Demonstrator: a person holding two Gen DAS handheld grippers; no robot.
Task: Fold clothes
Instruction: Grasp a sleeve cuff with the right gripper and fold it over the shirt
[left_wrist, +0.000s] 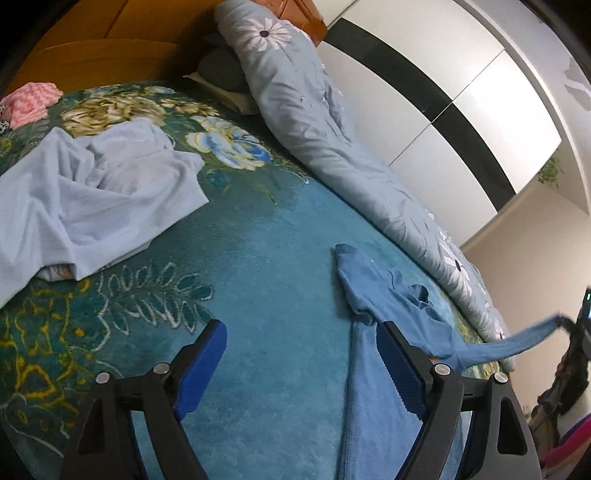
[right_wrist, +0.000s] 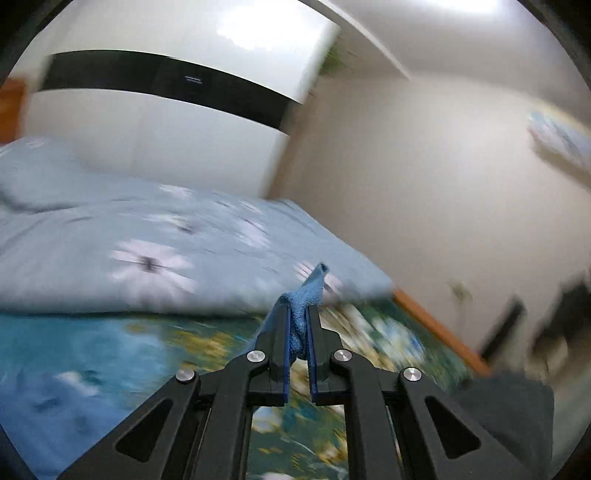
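A blue garment (left_wrist: 373, 373) lies on the teal flowered bedspread (left_wrist: 258, 240), one sleeve stretched out to the right and lifted off the bed. My right gripper (right_wrist: 298, 314) is shut on the end of that blue sleeve (right_wrist: 303, 295), cloth bunched between its fingers; this gripper shows as a dark shape (left_wrist: 580, 321) at the right edge of the left wrist view. My left gripper (left_wrist: 301, 328) hangs open just above the bedspread, its right finger (left_wrist: 397, 362) over the garment's left side, nothing between the pads. A pale blue garment (left_wrist: 92, 199) lies crumpled at the left.
A rolled light blue quilt with daisies (left_wrist: 314, 129) runs along the bed's far side by a white and black wardrobe (left_wrist: 443, 96). A pink checked cloth (left_wrist: 31, 101) sits at the wooden headboard (left_wrist: 92, 55). The right wrist view is motion-blurred.
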